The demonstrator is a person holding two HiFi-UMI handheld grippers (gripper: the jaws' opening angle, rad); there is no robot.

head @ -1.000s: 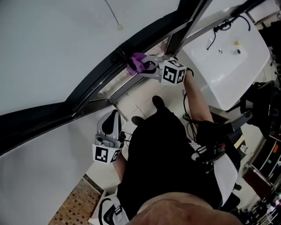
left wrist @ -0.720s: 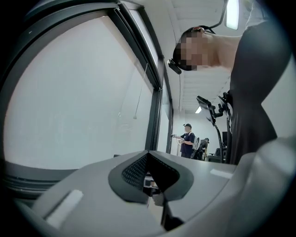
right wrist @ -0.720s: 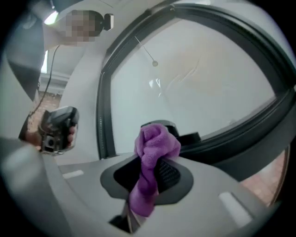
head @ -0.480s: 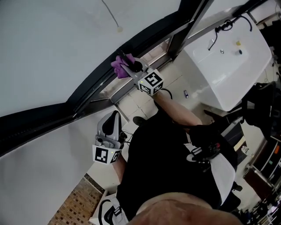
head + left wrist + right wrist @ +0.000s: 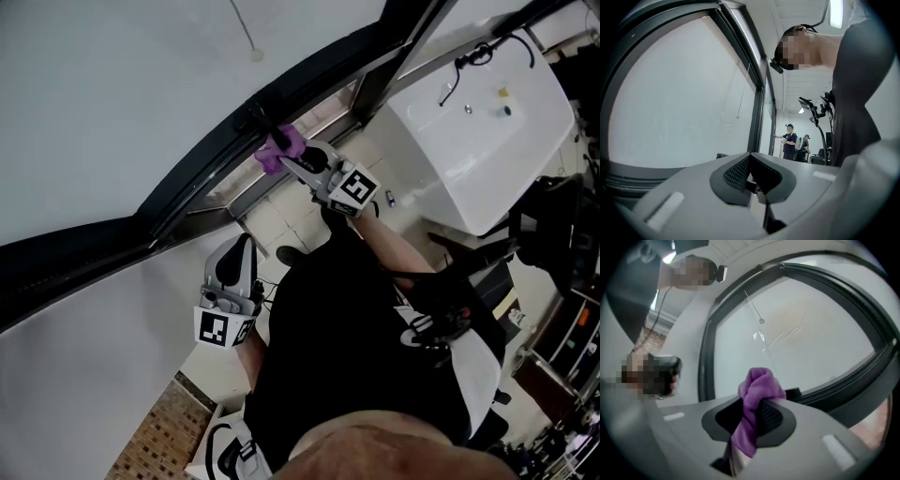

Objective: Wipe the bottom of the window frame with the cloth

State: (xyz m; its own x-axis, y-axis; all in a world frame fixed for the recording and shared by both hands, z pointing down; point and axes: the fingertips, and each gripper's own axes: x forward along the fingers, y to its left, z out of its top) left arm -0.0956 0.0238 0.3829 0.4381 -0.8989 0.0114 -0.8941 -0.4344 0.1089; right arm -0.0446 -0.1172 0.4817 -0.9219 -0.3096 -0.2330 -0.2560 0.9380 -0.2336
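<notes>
The right gripper [image 5: 754, 417] has its fingers pinching the cloth [image 5: 760, 384], bunched forward so I can rub the window frame [image 5: 202, 178] (bottom rail, eleven o'clock). The left gripper [image 5: 752, 177] sits spare at seven o'clock, fingers pressed together on nothing.

A wide window above a pale tiled floor, seen steeply from overhead.
The blank white window pane [image 5: 112, 112] fills 10 to 12 o'clock, with a thin pull cord [image 5: 242, 33] hanging across it near 12. The dark window frame [image 5: 216, 150] runs diagonally from 9 toward 1. Below it, a plain white wall [image 5: 84, 375] lies at 8 and a brick-patterned patch [image 5: 159, 436] at 7. Pale floor tiles [image 5: 281, 223] show just under the frame near centre. A white table [image 5: 487, 159] stands at 2. In the left gripper view a ceiling light [image 5: 836, 13] glows at 1.
</notes>
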